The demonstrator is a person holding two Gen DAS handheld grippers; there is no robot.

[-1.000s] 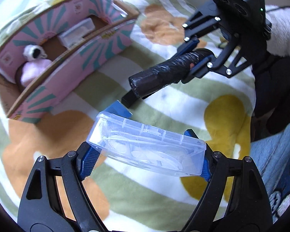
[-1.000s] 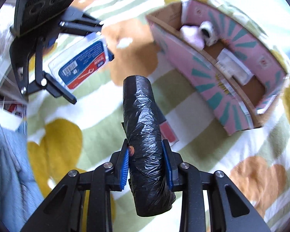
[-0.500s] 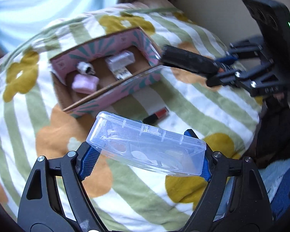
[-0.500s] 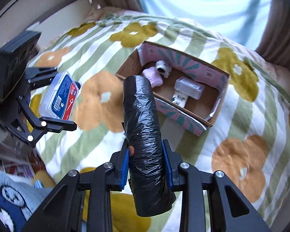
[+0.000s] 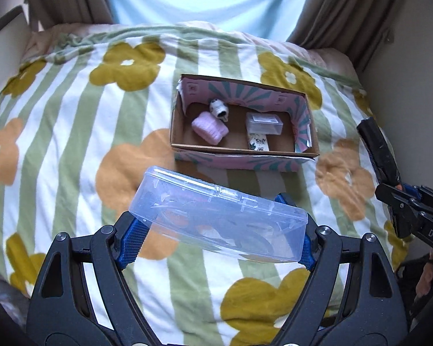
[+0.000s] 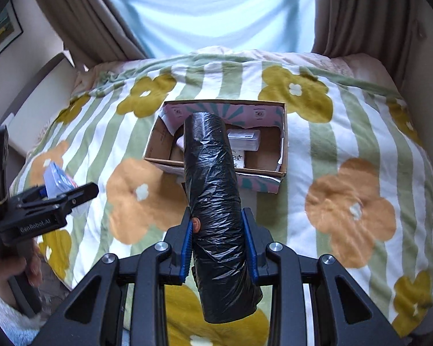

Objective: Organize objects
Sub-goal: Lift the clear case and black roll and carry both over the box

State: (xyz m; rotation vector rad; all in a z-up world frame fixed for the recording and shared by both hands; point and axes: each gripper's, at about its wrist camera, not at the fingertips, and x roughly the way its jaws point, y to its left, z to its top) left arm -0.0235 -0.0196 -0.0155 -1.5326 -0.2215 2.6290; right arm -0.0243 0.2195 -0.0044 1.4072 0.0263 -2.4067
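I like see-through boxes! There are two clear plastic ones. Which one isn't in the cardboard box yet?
The long flat clear case, clamped in the left gripper above the blanket. The small clear box already sits inside the cardboard box.

Blanket (image 5: 72, 121) white with green stripes, mustard and orange flowers. Box (image 5: 239, 161) pink with teal sunburst, brown inside. Roll (image 6: 216, 201) black. Case (image 5: 216, 219) clear. Finger pads (image 6: 186, 248) blue.

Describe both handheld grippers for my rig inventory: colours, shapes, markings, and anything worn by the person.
Both are black skeletal frames with triangular cut-outs, silver bolts and blue ribbed pads. The left gripper reads "GenRobot.AI" in the right wrist view; the right gripper shows "DAS" lettering. A fluffy white sleeve shows by the left handle.
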